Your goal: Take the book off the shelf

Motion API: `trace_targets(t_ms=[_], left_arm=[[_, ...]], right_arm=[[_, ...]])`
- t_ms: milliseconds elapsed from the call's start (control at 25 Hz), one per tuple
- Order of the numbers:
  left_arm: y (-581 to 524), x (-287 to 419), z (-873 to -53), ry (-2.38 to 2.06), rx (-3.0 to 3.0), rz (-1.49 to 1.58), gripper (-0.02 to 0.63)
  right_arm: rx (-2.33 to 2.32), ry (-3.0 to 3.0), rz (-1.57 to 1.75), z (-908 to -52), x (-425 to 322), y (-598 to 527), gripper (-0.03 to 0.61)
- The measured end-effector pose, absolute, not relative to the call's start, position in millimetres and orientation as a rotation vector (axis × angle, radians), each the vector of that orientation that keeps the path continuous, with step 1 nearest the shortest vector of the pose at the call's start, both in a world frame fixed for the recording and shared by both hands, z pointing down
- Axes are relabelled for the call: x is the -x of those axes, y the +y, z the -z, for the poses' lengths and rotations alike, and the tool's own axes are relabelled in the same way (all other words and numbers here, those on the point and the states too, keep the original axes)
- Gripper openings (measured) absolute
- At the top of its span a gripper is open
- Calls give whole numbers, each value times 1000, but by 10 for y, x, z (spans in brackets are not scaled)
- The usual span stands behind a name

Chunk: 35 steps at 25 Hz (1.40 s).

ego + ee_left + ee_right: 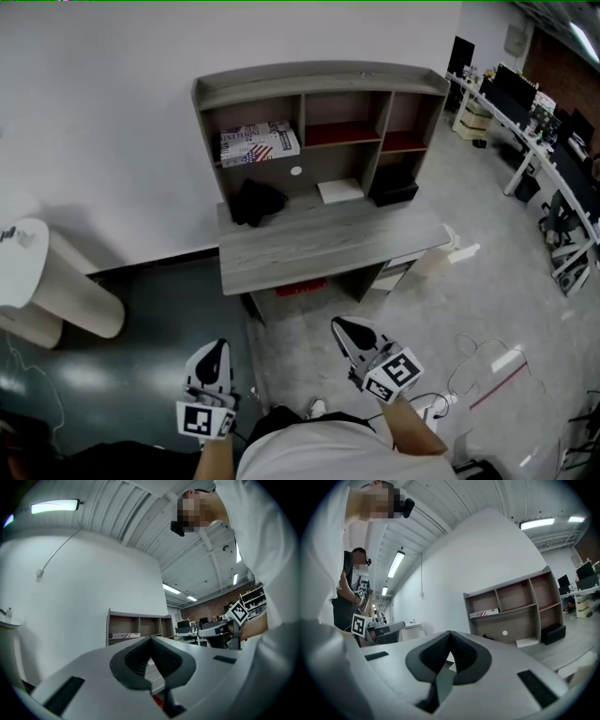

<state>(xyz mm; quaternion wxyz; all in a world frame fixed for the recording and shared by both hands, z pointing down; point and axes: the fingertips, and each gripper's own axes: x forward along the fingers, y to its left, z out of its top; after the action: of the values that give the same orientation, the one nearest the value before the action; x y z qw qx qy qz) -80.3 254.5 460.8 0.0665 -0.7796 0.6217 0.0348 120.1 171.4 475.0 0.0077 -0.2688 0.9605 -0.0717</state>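
The book (260, 143), with a flag-print cover, lies flat in the left compartment of the grey shelf unit (319, 82) on top of the desk (323, 242). It also shows small and far off in the left gripper view, book (124, 635), and in the right gripper view, book (483, 613). Both grippers hang low near the person's body, well short of the desk. My left gripper (217, 349) is shut and holds nothing; its jaw tips (151, 639) meet. My right gripper (339, 325) is likewise shut and empty, its tips (450, 633) touching.
On the desk lie a black bag (255, 201), a white sheet (339, 190) and a black box (394, 192). A red item (300, 287) sits under the desk. A round white table (23, 253) stands left; office desks (553, 159) and floor cables (487, 361) are right. Another person (351, 592) stands behind.
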Motion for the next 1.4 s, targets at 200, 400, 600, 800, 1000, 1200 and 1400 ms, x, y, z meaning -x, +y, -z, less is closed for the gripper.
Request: trace_targets(t_ms=[200,400,600,800,1000,1200,1400], left_arm=[[2482,832,-4729,1941,2362,-63,17],[2252,1059,-4926,2007,2358,-88,17],[1581,1424,-5098,2018,2366,-187,17],[688,1979,-5063,2005,2386,-289,17],[-221,2272,-4858,1858,2458,-334,17],[-837,2290,-4754,1746,2535,-354,17],[-1298,1863,-4923,1657,2683,-321,17]], right_arm=[[807,3014,305,-4971,-1127,1532,21],[810,3068,319,-5114,-971,1262,21],[866,3123,295,-5196,-633,590,21],[856,3156,203,-4991,13,-153,21],[916,3132,129,-4722,401,-748,21],[1089,3097,212,-4860,276,-1099,21],[1242,3025,328,-5049,-188,-1352,21]])
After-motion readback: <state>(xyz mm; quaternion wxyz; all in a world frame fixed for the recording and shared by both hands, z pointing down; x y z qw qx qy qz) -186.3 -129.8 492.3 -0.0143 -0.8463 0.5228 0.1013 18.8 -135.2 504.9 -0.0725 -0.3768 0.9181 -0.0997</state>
